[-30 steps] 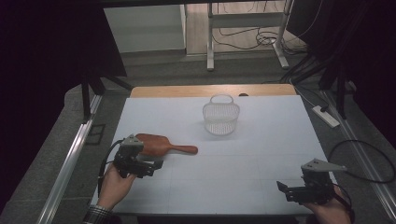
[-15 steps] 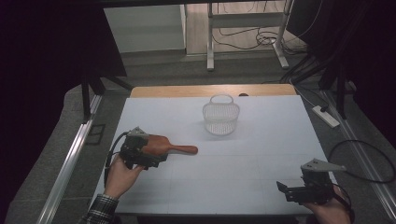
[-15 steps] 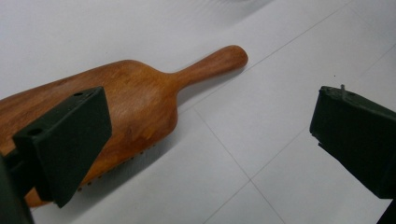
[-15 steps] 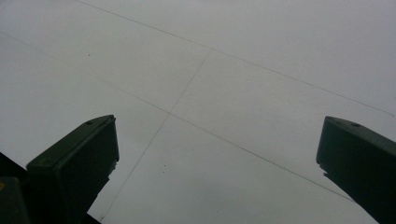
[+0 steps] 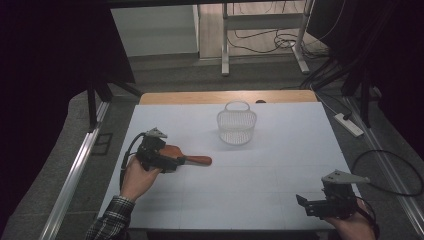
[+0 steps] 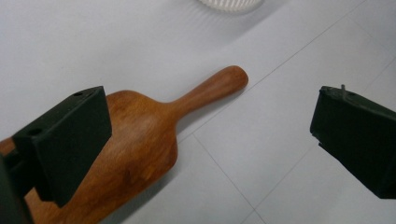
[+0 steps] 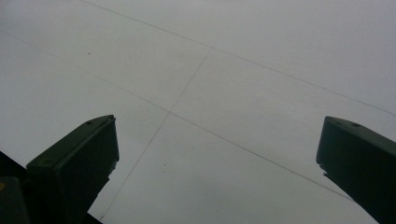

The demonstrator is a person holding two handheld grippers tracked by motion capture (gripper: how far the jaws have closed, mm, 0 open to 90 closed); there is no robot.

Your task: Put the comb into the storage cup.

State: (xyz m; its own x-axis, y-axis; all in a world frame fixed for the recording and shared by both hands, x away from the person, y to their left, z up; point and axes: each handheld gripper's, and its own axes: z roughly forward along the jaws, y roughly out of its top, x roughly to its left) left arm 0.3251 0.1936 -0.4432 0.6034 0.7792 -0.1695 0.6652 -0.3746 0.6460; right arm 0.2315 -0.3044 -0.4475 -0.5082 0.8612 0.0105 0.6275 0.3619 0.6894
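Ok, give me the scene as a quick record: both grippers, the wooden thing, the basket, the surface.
left gripper: open, jaws wide apart, over the wooden paddle
wooden paddle: lies flat, one jaw over its broad blade, handle pointing away toward the basket
right gripper: open, over bare table, holds nothing
white wire basket: upright, far middle of the table, apart from the paddle
table: white top with thin grid lines

The high view is dim, with black surroundings and a pale, evenly lit bench (image 5: 260, 190) lightly grainy. The left gripper view is brighter: the wooden paddle (image 6: 140, 140) shows a soft sheen and casts a faint shadow on its lower right. In both gripper views the black jaws look slightly soft.
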